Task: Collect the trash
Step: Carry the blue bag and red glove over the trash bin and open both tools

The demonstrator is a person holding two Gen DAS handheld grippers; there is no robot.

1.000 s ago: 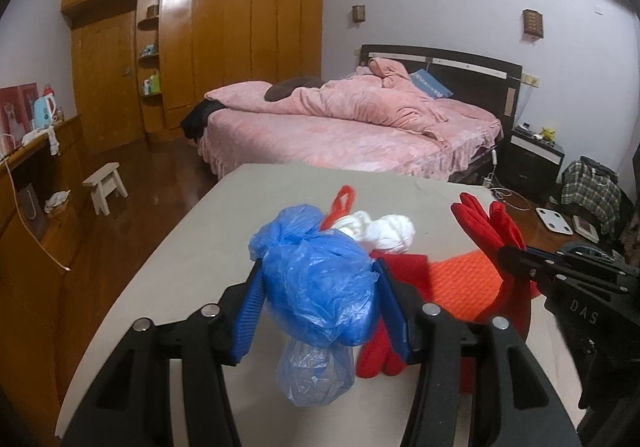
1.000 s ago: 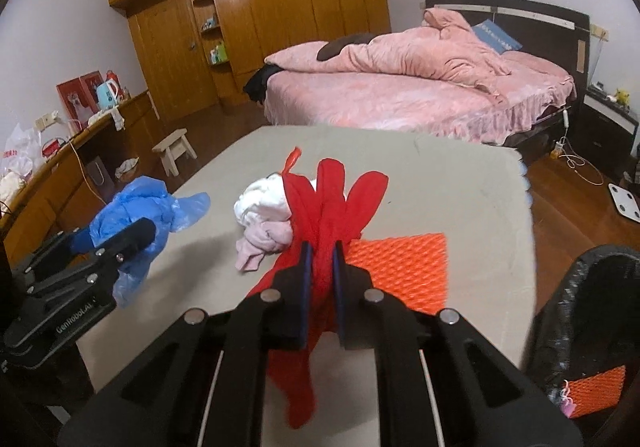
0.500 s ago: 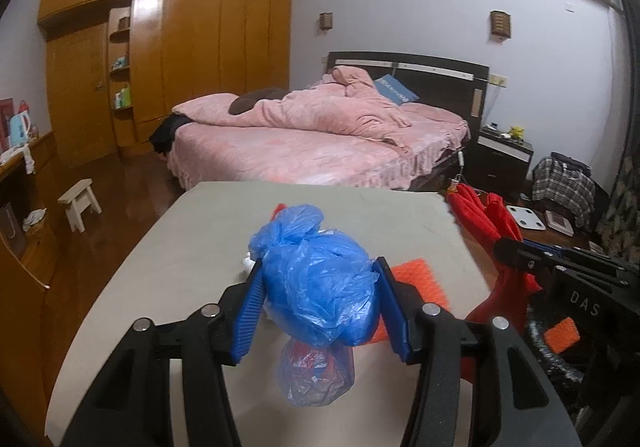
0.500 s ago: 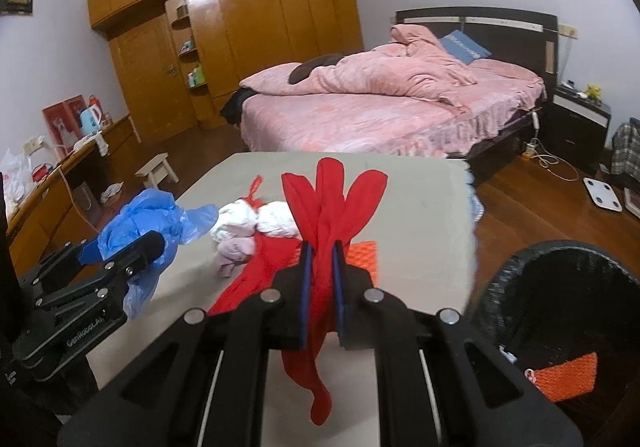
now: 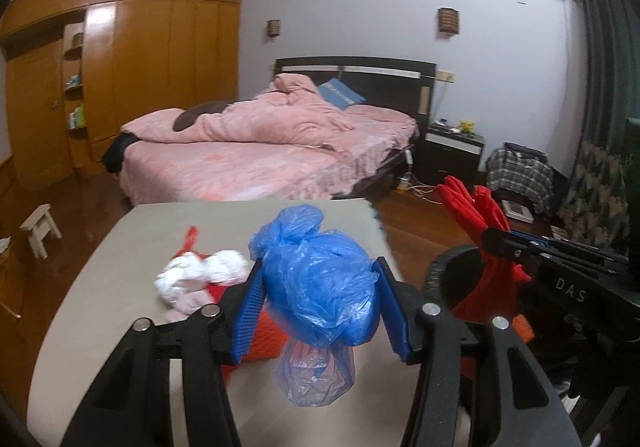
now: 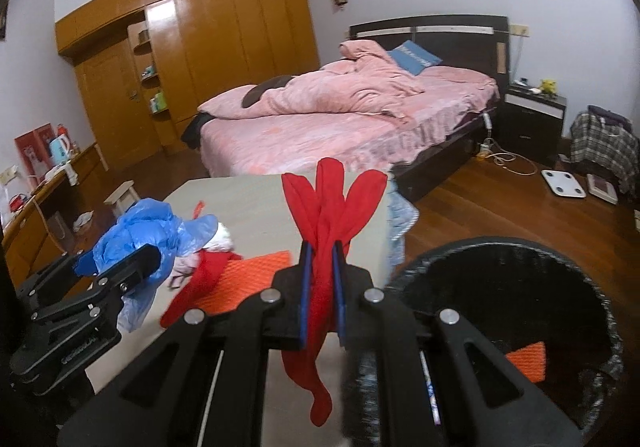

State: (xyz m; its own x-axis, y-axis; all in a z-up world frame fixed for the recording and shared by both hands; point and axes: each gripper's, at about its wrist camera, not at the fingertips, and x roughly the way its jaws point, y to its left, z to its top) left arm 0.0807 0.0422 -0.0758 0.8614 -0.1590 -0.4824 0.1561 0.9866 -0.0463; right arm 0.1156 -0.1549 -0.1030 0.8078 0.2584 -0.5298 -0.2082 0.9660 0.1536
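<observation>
Left wrist view: the left gripper [image 5: 320, 303] is clamped on a crumpled blue plastic bag [image 5: 320, 287], held up over the table [image 5: 80, 327]. White tissue wads [image 5: 196, 277] sit on the table beyond it.

Right wrist view: the right gripper [image 6: 320, 287] is pinched tight on a red plastic bag [image 6: 330, 215], right at the table's edge beside the black trash bin [image 6: 520, 287]. An orange mesh piece [image 6: 248, 275] lies on the table, another orange piece [image 6: 528, 361] inside the bin.

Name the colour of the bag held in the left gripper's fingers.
Blue: the crumpled plastic bag shows best in the left wrist view.
</observation>
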